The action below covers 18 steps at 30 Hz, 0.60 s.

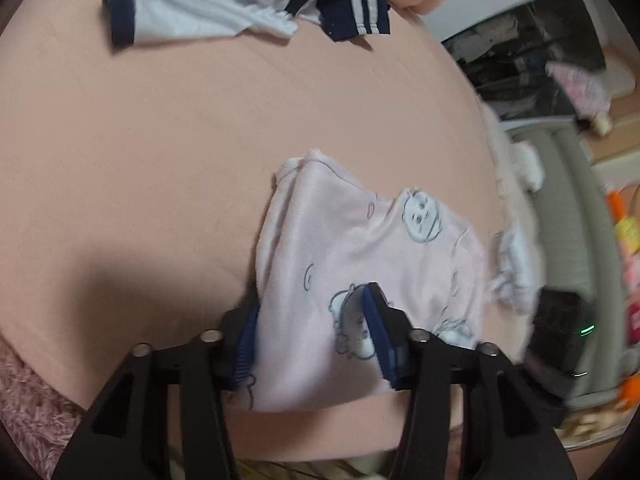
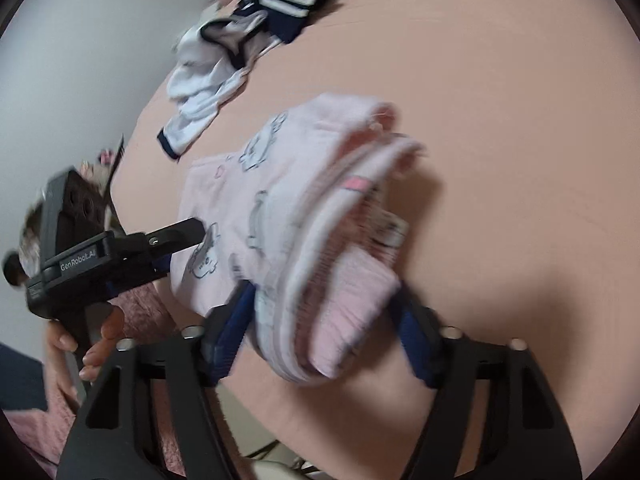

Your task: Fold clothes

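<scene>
A pale pink garment (image 1: 352,248) printed with cartoon faces lies on the pink bed sheet (image 1: 140,140). My left gripper (image 1: 312,336) straddles its near edge. The cloth spreads flat across the gap, with the right-hand pad resting on top of it, and the jaws are open. From the right wrist view one finger (image 2: 180,234) of that gripper touches the garment's left edge, and a hand (image 2: 100,344) holds its handle. My right gripper (image 2: 324,328) is shut on the bunched, folded end of the same garment (image 2: 280,200), which fills the space between the blue pads.
A white top with navy cuffs (image 1: 192,4) and a navy white-striped piece (image 1: 356,4) lie crumpled at the far side of the bed. A fuzzy pink blanket (image 1: 28,400) is at the near edge. Right of the bed stand a grey padded frame (image 1: 568,208) and clutter.
</scene>
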{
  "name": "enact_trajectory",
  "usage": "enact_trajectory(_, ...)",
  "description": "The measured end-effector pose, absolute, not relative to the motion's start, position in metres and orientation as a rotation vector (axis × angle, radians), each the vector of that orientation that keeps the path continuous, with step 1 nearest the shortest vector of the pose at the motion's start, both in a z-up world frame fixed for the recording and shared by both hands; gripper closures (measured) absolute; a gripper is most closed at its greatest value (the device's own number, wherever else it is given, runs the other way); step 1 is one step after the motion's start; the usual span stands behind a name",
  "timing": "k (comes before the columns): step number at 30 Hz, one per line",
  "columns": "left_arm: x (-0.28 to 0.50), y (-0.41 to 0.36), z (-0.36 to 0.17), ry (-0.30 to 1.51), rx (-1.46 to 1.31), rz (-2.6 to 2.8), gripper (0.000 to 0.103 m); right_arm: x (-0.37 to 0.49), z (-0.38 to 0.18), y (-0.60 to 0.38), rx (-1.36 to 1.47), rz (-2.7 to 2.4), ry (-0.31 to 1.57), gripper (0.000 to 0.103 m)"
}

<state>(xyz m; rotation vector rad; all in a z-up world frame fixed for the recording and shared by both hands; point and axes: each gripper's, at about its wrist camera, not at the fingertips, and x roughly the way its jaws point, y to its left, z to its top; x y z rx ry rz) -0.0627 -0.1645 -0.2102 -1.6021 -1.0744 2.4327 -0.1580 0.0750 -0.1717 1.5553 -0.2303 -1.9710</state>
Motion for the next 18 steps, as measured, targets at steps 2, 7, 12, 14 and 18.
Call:
enact_trajectory(2, -0.061, -0.156, -0.205, -0.989, -1.611, 2.508, 0.079, -0.157, -0.170, 0.075, 1.556, -2.011, -0.255, 0.055)
enact_trajectory(7, -0.066, -0.120, -0.176, -0.875, -1.545, 2.463, 0.082, -0.138, -0.140, 0.098, 1.459, -2.117, -0.295, 0.062)
enact_trajectory(12, -0.105, -0.052, -0.143, -0.715, -1.474, 2.356, 0.082, -0.127, -0.106, 0.172, 1.434, -2.235, -0.377, 0.062)
enact_trajectory(14, -0.134, -0.010, -0.132, -0.642, -1.455, 2.306, 0.082, -0.129, -0.096, 0.209, 1.426, -2.288, -0.425, 0.062)
enact_trajectory(18, -0.188, 0.078, -0.106, -0.502, -1.395, 2.247, 0.082, -0.144, -0.070, 0.295, 1.378, -2.458, -0.474, 0.062)
